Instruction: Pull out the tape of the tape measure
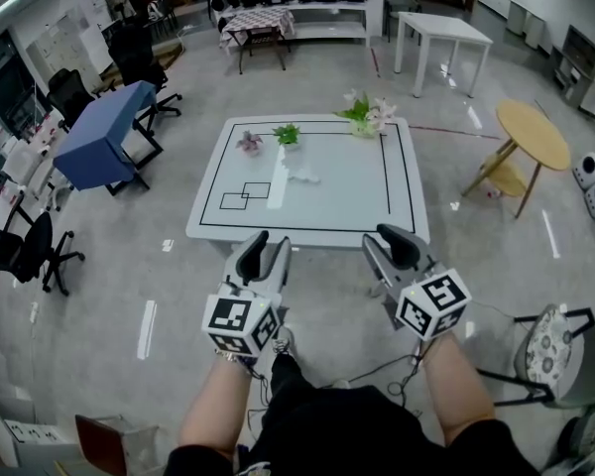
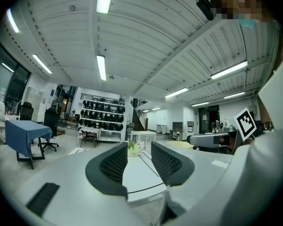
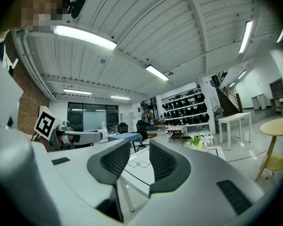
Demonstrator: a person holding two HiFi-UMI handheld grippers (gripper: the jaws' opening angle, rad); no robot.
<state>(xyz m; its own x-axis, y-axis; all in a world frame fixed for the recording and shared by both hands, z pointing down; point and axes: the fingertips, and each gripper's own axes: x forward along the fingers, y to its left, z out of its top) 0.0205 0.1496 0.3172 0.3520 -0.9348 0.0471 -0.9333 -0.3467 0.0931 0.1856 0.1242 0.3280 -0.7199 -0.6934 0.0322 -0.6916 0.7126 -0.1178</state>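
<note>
A white table (image 1: pixel 210 228) with black line markings stands ahead of me in the head view. A small pale object (image 1: pixel 303 176) lies near its middle; it is too small to tell whether it is the tape measure. My left gripper (image 1: pixel 263 242) (image 2: pixel 139 153) hovers short of the table's near edge, open, with nothing between its jaws. My right gripper (image 1: pixel 391 238) (image 3: pixel 140 157) is level with it to the right, also open and empty. Both point at the table.
On the table's far side sit a green plant (image 1: pixel 286 134), a flower bunch (image 1: pixel 368 114) and a small pinkish plant (image 1: pixel 249 143). A round wooden table (image 1: pixel 532 135) stands right, a blue-covered table (image 1: pixel 99 132) left, and a stool (image 1: pixel 555 350) at my right.
</note>
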